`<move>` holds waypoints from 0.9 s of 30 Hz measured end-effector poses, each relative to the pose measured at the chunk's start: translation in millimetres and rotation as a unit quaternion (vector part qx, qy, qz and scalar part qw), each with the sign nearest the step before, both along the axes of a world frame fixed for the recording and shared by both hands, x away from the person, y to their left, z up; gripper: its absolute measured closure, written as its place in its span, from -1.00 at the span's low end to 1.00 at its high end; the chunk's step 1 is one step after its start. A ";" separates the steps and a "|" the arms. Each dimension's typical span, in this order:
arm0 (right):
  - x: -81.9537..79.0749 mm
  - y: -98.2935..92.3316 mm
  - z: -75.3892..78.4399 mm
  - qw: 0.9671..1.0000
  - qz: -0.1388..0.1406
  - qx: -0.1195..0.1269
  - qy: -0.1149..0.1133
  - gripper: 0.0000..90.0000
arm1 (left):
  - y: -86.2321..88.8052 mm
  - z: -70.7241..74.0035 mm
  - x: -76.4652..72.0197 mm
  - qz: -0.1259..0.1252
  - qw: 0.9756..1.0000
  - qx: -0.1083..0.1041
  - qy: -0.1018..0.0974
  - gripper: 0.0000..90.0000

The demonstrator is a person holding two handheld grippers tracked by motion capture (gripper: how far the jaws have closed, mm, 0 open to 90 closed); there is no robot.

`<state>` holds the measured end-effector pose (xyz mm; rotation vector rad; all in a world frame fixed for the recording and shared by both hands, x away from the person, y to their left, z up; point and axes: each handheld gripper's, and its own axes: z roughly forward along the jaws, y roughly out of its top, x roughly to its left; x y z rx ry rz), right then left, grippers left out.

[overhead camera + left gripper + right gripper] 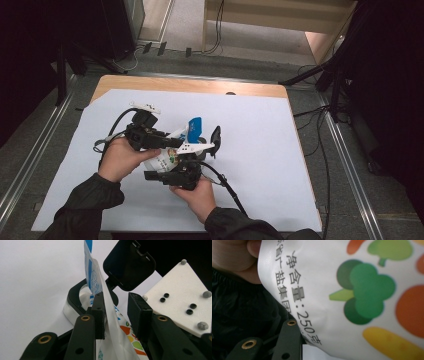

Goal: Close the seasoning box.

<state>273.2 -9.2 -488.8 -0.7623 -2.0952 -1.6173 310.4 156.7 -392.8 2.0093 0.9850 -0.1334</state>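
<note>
- Left claw point(115, 315): jaws apart around the bag point(110, 322)'s upright top edge, one pad touching.
- Right claw point(172, 176): nearer, under the bag; grip unclear.

- White plastic bag point(172, 150) printed with green broccoli, orange and yellow vegetables and black Chinese characters, blue at its upper end, held above the table between the two grippers
- Black flip-top lid point(128, 265) stands open above a black ring-shaped collar point(75, 293), with the bag's top passing through that collar
</note>
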 end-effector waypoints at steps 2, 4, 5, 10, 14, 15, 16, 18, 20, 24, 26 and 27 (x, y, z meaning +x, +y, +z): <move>-0.1 0.2 0.0 1.000 0.001 0.000 0.002 0.46 | 0.2 0.2 -0.5 -0.001 1.000 0.001 0.000 0.54; -0.3 0.4 -0.1 1.000 0.002 0.001 0.001 0.46 | 0.2 0.6 -1.1 0.000 1.000 -0.001 0.001 0.54; -0.3 0.6 0.0 1.000 0.003 0.002 0.000 0.46 | 0.1 0.8 -1.6 0.002 1.000 -0.003 0.001 0.53; -0.3 0.4 0.5 1.000 0.004 0.001 -0.004 0.46 | 0.4 1.4 -2.3 -0.001 1.000 0.000 -0.003 0.54; -0.4 0.7 -0.6 1.000 0.005 0.001 0.000 0.46 | -0.7 0.5 -2.3 0.000 1.000 0.006 -0.001 0.55; -0.5 0.9 -0.8 1.000 0.005 0.000 0.001 0.46 | -0.9 0.5 -2.3 0.000 1.000 0.007 -0.001 0.55; -0.6 0.9 -0.8 1.000 0.005 0.000 0.000 0.46 | -1.1 0.5 -2.3 0.000 1.000 0.007 -0.002 0.56; -0.4 0.8 -0.6 1.000 0.005 0.001 0.000 0.46 | -1.0 0.6 -2.1 0.000 1.000 0.008 -0.003 0.56; -0.4 0.7 -0.6 1.000 0.006 0.000 0.000 0.46 | -1.4 0.5 -2.1 -0.001 1.000 0.010 -0.004 0.57; -0.6 0.7 -0.7 1.000 0.005 -0.003 -0.003 0.46 | -3.2 0.2 -2.6 0.002 1.000 0.012 -0.005 0.59; -0.5 0.5 -0.9 1.000 0.005 -0.005 -0.004 0.45 | -3.7 0.0 -2.3 0.003 1.000 0.013 -0.004 0.61; -0.5 0.4 -0.9 1.000 0.004 -0.005 -0.004 0.45 | -3.6 -0.2 -2.1 0.003 1.000 0.012 -0.003 0.62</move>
